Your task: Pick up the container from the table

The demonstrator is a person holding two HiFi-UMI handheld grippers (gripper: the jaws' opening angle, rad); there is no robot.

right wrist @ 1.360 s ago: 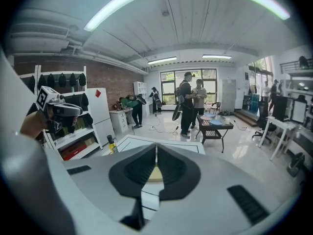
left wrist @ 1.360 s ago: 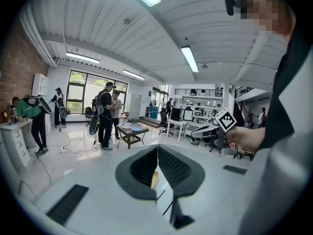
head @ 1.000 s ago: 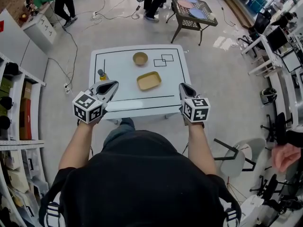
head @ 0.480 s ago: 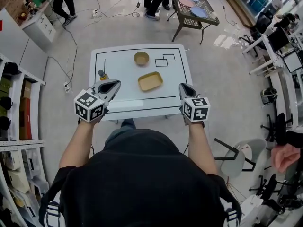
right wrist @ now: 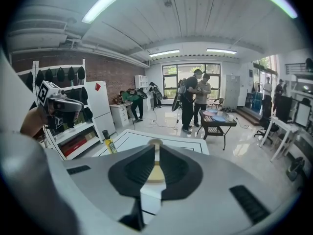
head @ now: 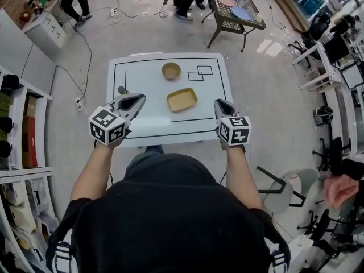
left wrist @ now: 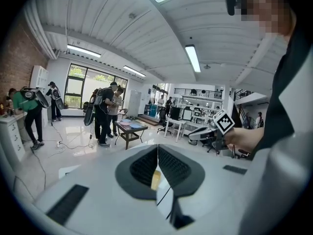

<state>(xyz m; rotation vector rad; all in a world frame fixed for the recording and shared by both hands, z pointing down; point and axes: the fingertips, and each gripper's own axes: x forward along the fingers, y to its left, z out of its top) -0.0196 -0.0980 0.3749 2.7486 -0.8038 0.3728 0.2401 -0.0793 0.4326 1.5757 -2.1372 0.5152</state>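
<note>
A tan rectangular container (head: 182, 99) lies on the white table (head: 142, 73), near its middle. It also shows as a yellow patch (right wrist: 156, 173) in the slit of the right gripper's jaws. My left gripper (head: 138, 99) hovers over the table's front left, left of the container, jaws shut and empty (left wrist: 157, 148). My right gripper (head: 218, 103) hangs at the front right, just right of the container. Its jaws (right wrist: 156, 148) stand almost together and are starting to open, with nothing between them.
A round tan bowl (head: 170, 70) sits behind the container. A small bottle (head: 121, 89) stands at the table's left edge beside the left gripper. A black side table (head: 236, 10) with plates and several people stand beyond. Shelves (head: 17, 124) line the left; chairs (head: 284, 189) stand right.
Both grippers have edged forward toward the table. In the head view, the container and the table's front edge now lie closer to their tips.
</note>
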